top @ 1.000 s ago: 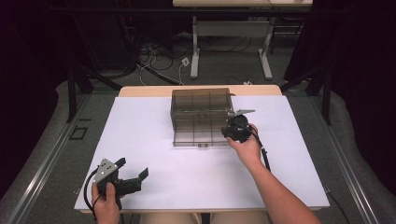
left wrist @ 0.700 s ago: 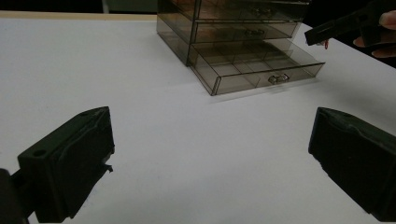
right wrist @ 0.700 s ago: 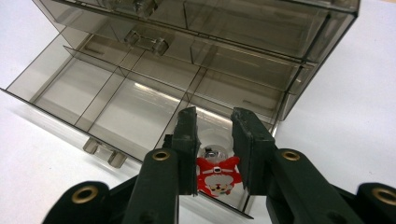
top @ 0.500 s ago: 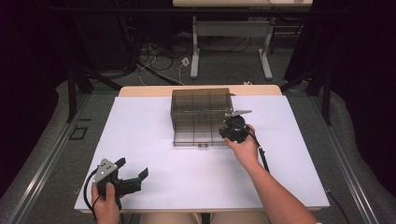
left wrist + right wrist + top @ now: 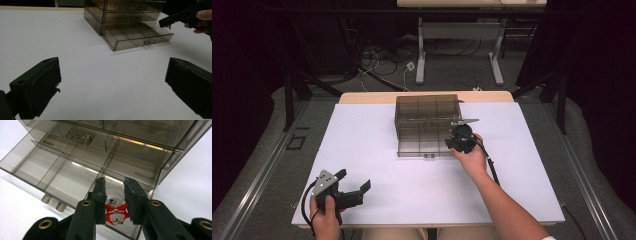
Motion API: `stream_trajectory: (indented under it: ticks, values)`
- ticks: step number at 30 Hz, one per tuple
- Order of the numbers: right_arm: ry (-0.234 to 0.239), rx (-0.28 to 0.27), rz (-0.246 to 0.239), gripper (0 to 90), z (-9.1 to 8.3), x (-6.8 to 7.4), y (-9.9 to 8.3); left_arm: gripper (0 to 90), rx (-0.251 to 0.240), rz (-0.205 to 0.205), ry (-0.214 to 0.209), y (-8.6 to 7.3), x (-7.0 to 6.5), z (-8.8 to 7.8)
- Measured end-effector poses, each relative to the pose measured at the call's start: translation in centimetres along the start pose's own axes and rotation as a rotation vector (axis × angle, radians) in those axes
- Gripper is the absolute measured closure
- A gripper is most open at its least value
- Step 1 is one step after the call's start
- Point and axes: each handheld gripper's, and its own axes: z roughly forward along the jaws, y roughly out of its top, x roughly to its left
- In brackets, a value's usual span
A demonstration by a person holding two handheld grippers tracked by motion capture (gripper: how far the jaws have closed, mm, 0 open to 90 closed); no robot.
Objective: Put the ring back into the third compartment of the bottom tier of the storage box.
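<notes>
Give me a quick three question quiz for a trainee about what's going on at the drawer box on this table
1. True or false: the bottom drawer of the drawer box is pulled out.
2. The right gripper holds: A) a small red figure B) a spoon C) nothing.
3. How do the jaws of the left gripper stand, and where does it rest?

Key: 1 true. 2 A, over the drawer's right front compartment. 3 Open, holding nothing, at the near left of the white table.

Right claw [image 5: 115, 195] seemingly clamped, tipped down; left claw [image 5: 112, 85] wide, level.

Black two-jaw grippers [image 5: 354, 189] — brass-ringed holes, grey plate, trailing cables.
</notes>
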Motion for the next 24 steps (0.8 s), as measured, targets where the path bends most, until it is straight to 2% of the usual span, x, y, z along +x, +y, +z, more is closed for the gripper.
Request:
stream_trajectory:
  ticks: [11,17,24]
  values:
    - [0.004,0.011,-0.024,71.1,0.64,0.03,-0.15,0.3,0.000,0.001,0.000,0.00,-0.02,0.00]
    - [0.001,0.024,-0.003,70.9,0.78,0.14,-0.18,0.3,0.001,0.001,0.000,0.00,-0.02,0.01]
    - [0.006,0.027,-0.002,67.5,0.85,0.08,-0.17,0.3,0.001,0.001,0.000,0.00,-0.01,0.02]
